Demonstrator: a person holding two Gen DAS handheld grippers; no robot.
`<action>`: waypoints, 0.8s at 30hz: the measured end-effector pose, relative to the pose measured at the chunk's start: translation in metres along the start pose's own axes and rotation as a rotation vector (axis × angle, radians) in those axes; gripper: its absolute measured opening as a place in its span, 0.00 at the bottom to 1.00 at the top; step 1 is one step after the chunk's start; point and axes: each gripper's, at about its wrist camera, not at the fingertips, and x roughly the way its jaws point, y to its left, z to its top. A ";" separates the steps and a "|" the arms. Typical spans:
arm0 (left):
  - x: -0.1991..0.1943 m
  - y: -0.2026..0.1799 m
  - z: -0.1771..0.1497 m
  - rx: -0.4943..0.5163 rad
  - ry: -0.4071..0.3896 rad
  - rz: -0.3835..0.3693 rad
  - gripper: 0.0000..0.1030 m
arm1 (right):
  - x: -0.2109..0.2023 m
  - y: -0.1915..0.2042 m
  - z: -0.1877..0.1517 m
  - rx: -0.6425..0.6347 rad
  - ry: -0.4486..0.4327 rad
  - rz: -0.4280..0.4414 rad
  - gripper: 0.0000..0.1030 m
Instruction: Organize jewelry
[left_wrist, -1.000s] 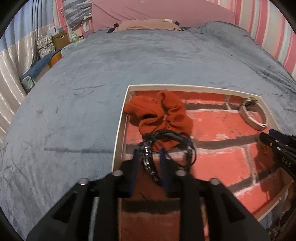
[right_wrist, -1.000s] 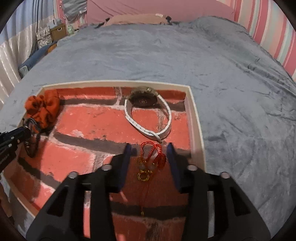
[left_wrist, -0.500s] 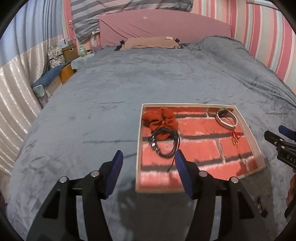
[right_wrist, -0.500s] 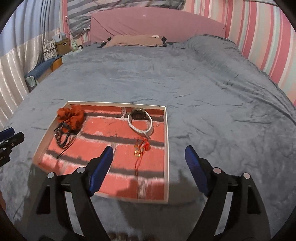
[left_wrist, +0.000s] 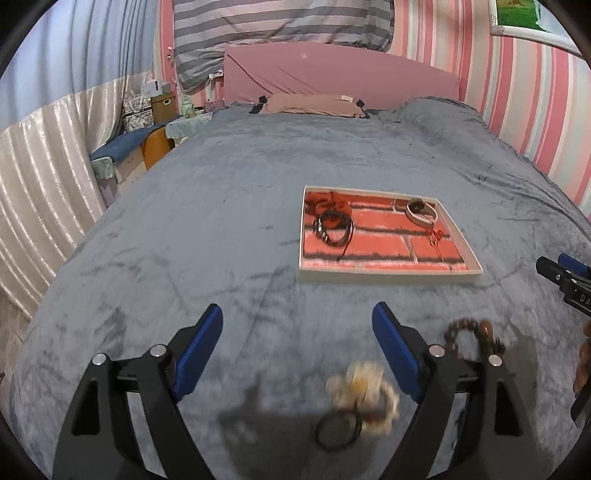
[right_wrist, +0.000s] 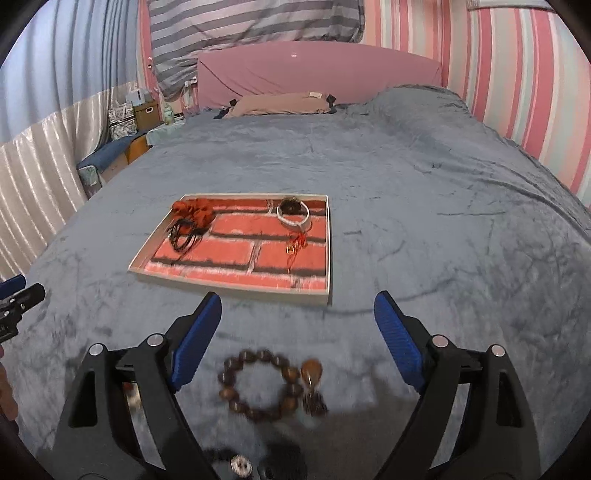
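Right wrist view: right tongs (right_wrist: 297, 321) opening, empty, above brown wooden bead bracelet (right_wrist: 260, 386) on grey bed (right_wrist: 424, 206), near white brick-print tray (right_wrist: 236, 290) front edge. Left tongs (left_wrist: 297, 325) opening, empty. Pinch one bead side w/ care.

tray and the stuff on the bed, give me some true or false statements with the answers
1. The tray holds an orange scrunchie and a white-strapped watch. True.
2. The wooden bead bracelet lies in the tray. False: it lies on the grey blanket, nearer than the tray, in front of the right gripper.
3. The left gripper is clamped on a black cord bracelet. False: its jaws are opening and nothing is between them; the black cord bracelet is in the tray.
4. A cream scrunchie lies on the blanket outside the tray. True.
5. The tray's floor has a red brick pattern. True.
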 end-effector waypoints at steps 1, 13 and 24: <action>-0.004 0.000 -0.008 0.002 -0.003 0.001 0.79 | -0.004 0.000 -0.008 0.000 -0.002 0.000 0.82; 0.001 -0.001 -0.098 0.037 0.031 0.041 0.79 | -0.020 -0.012 -0.104 0.026 -0.011 -0.042 0.82; 0.019 0.012 -0.136 -0.017 0.007 0.052 0.79 | -0.011 0.003 -0.149 -0.032 -0.042 -0.089 0.82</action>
